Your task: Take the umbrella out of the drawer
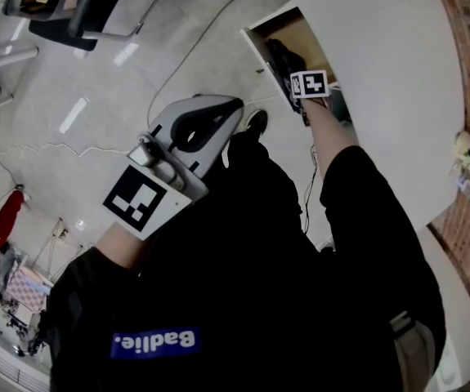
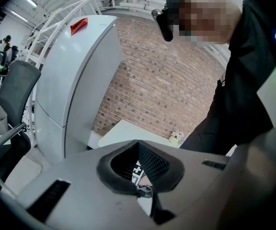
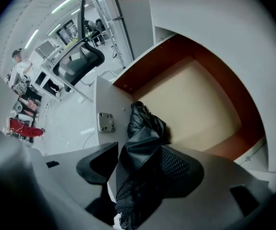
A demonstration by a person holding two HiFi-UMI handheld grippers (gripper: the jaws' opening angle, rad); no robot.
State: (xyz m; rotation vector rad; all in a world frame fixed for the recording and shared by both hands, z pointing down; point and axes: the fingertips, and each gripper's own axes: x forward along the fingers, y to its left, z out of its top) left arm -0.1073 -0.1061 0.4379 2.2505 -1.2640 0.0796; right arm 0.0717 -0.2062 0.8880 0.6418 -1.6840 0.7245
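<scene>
The head view is taken from above the person and is directed steeply down. The floor (image 1: pixel 55 80) is seen far below, and the open drawer (image 1: pixel 300 35) is shown small near the upper edge.

The left gripper view is taken from beside the person's body and is directed about level, over the left gripper (image 2: pixel 140 169), towards the brick wall (image 2: pixel 166 90). This wall and the white table top (image 2: pixel 128 131) are shared with the head view.

The right gripper view is held very near above the drawer and is directed down into it. The drawer, the umbrella (image 3: pixel 142 147) and a part of the floor are shared with the head view.
</scene>
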